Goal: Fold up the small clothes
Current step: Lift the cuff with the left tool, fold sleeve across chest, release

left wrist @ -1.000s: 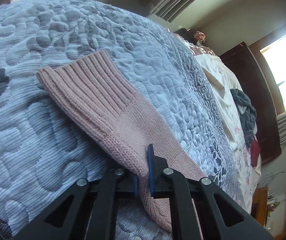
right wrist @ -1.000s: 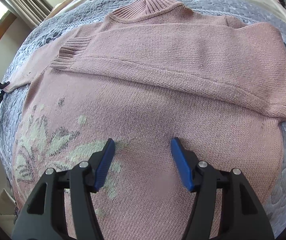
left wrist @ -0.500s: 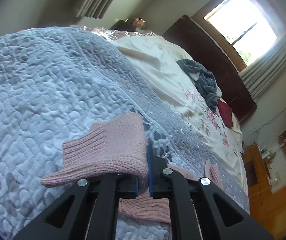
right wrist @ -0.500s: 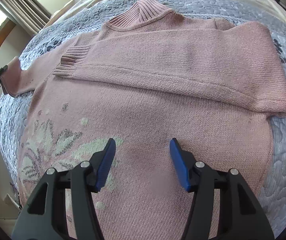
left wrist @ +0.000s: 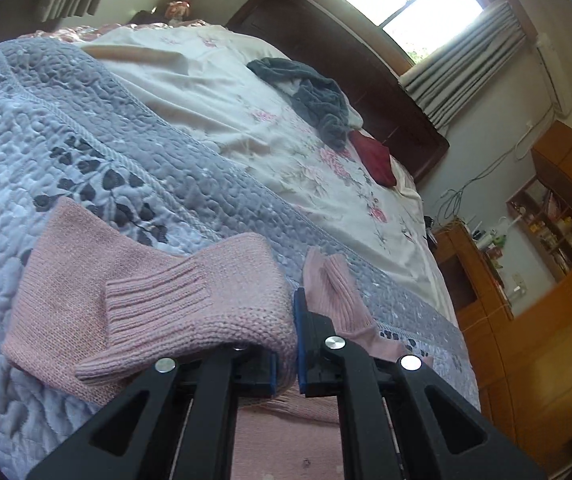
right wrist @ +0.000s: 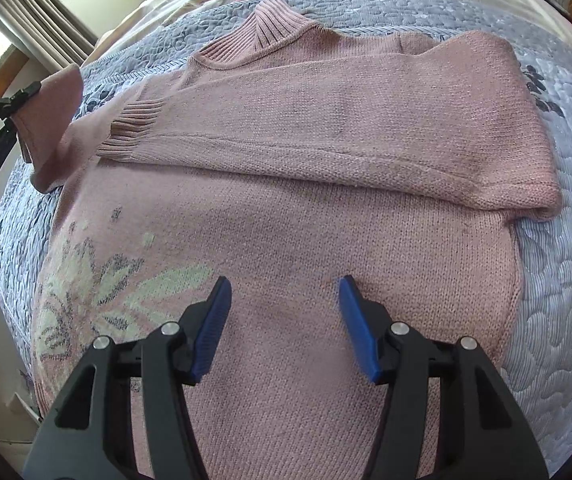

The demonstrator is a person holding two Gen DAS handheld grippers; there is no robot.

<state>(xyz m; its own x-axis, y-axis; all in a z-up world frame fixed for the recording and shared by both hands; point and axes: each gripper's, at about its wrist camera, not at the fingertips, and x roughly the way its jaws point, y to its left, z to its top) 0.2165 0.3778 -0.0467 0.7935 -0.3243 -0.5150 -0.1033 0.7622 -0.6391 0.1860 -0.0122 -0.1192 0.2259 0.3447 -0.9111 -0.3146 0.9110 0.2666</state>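
Quilted bed [right wrist: 558, 280]; left hand-held gripper [left wrist: 295, 344] clamps sweater sleeve [left wrist: 206, 304], right hand-held gripper [right wrist: 282, 320] agape

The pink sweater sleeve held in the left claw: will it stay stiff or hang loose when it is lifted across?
Probably floppy: the sleeve already droops over the left claw. Its knit looks thick, so it should grip, not slip. The sweater body may drag slightly on the quilt.
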